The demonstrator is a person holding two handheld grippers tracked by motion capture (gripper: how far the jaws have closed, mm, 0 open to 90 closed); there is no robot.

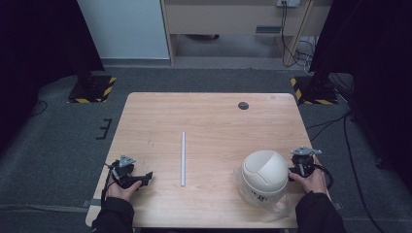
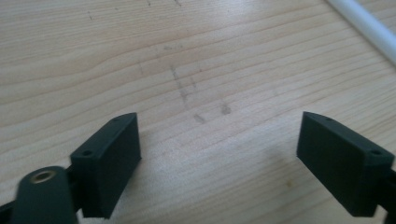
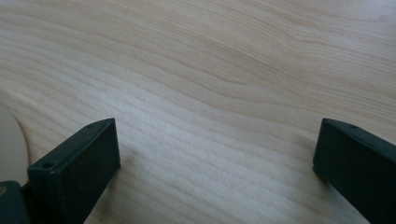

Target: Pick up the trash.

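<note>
A white domed helmet-like shell [image 1: 265,177] with a clear visor rests on the wooden table [image 1: 209,121] at the front right. Its pale edge [image 3: 9,144] shows at the left in the right gripper view. A thin white rod [image 1: 183,158] lies lengthwise near the table's middle, and its end [image 2: 369,28] crosses the top right corner of the left gripper view. My left gripper [image 1: 145,177] sits low at the front left, open [image 2: 219,163], over bare scuffed wood. My right gripper [image 1: 296,171] sits just right of the shell, open [image 3: 215,172], nothing between its jaws.
A small dark round disc [image 1: 243,105] lies near the table's far right edge. Grey carpet surrounds the table, with black stand bases marked in yellow and black [image 1: 92,87] at both far corners and cables [image 1: 340,121] on the floor to the right.
</note>
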